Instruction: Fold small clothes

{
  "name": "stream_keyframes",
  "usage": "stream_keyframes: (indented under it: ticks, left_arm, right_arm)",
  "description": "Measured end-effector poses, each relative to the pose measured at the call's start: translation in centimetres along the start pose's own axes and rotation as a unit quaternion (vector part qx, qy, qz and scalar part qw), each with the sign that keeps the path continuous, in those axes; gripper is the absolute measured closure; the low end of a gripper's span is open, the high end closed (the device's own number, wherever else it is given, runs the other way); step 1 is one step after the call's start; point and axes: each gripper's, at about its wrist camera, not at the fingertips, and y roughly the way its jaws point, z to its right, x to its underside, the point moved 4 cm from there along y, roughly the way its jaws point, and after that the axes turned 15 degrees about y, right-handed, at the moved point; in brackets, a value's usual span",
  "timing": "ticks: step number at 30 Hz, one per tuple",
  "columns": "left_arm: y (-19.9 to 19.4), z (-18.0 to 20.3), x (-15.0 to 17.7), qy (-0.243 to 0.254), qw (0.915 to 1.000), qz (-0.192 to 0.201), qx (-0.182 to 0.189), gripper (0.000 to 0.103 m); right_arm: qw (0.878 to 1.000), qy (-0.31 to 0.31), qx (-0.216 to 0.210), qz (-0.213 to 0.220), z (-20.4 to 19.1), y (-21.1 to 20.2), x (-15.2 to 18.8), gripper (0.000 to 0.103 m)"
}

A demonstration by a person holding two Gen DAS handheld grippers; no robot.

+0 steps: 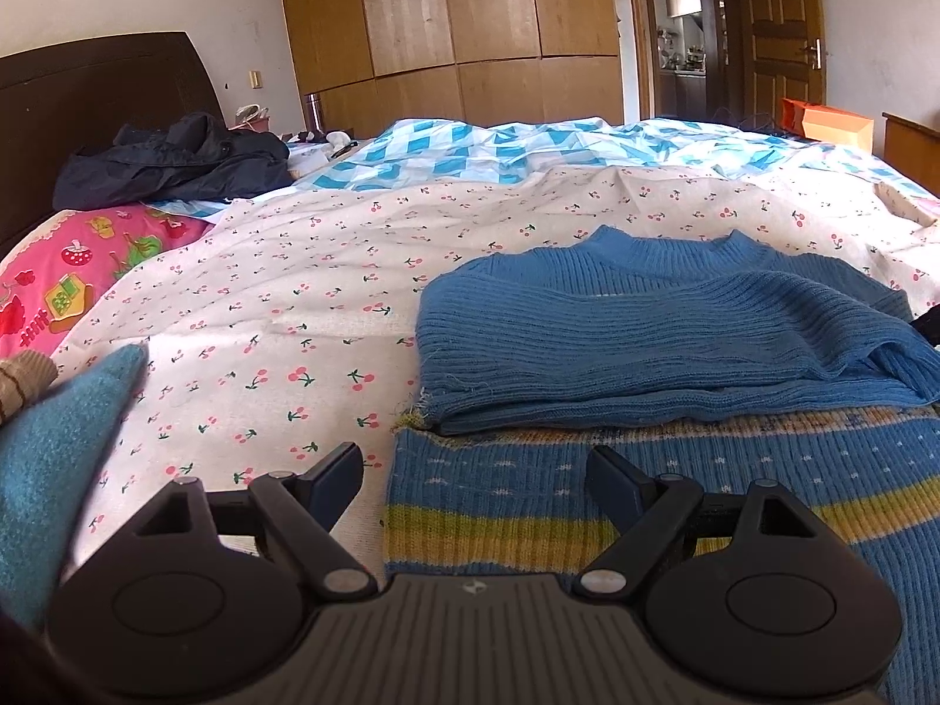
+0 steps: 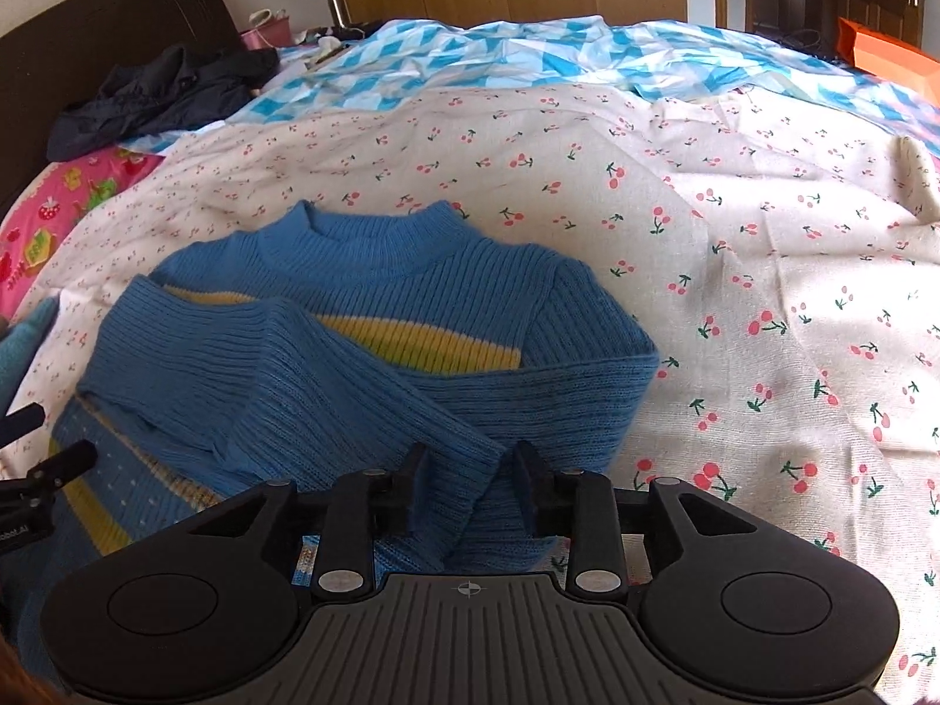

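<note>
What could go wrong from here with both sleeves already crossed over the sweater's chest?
1. The right gripper stands open around the sleeve cuff; withdrawing carelessly could snag the knit and undo that fold.
2. The left gripper, open over the hem, may pinch only the top layer, so the blue sweater folds unevenly.
3. The wrinkled cherry-print sheet could bunch underneath.

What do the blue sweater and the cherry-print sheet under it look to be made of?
Blue sweater: ribbed knit yarn, probably wool or acrylic; raised ribs, fuzzy frayed hem, matte.
Cherry-print sheet: thin woven cloth, likely cotton; flat matte surface with soft creases.
</note>
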Motion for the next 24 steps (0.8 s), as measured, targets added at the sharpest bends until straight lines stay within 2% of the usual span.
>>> stream_keyframes:
  ticks: [1,2,3,9,13,16,19,20,24]
  left_arm:
    - [0.0,0.0,0.0,0.000,1.0000,0.000,0.000,0.015]
    - [0.0,0.0,0.0,0.000,1.0000,0.000,0.000,0.015]
    - [0.0,0.0,0.0,-0.001,1.0000,0.001,0.000,0.015]
    - [0.0,-0.3,0.0,-0.008,1.0000,0.003,-0.002,0.015]
    - [0.0,-0.3,0.0,-0.003,0.9999,-0.001,-0.010,0.015]
    - [-0.2,-0.6,0.0,-0.009,0.9999,0.002,-0.014,0.015]
    - [-0.1,-1.1,0.0,-0.022,0.9997,0.000,-0.011,0.015]
    - [-0.1,-1.2,0.0,-0.026,0.9996,0.000,-0.009,0.015]
    - [-0.2,-1.3,0.0,-0.029,0.9996,0.002,-0.005,0.015]
  right_arm:
    - [1.000,-0.004,0.004,-0.001,-0.1,0.0,0.0,0.077]
    - [1.000,-0.006,0.005,-0.001,-0.3,-0.1,-0.2,0.094]
    - [1.000,-0.004,0.002,-0.002,-0.4,-0.3,-0.3,0.101]
    - [0.998,-0.020,0.013,0.059,-0.7,-3.0,-2.5,0.101]
    - [0.993,-0.055,0.086,0.062,-0.6,-1.0,-2.9,0.094]
    - [0.988,-0.063,0.109,0.089,-0.7,-1.1,-2.8,0.094]
    - [0.992,-0.052,0.072,0.090,-1.2,-2.7,-2.7,0.088]
    - [0.993,-0.055,0.060,0.088,-1.4,-3.3,-2.4,0.082]
    - [0.991,-0.104,0.034,0.076,-2.3,-5.2,-0.6,0.075]
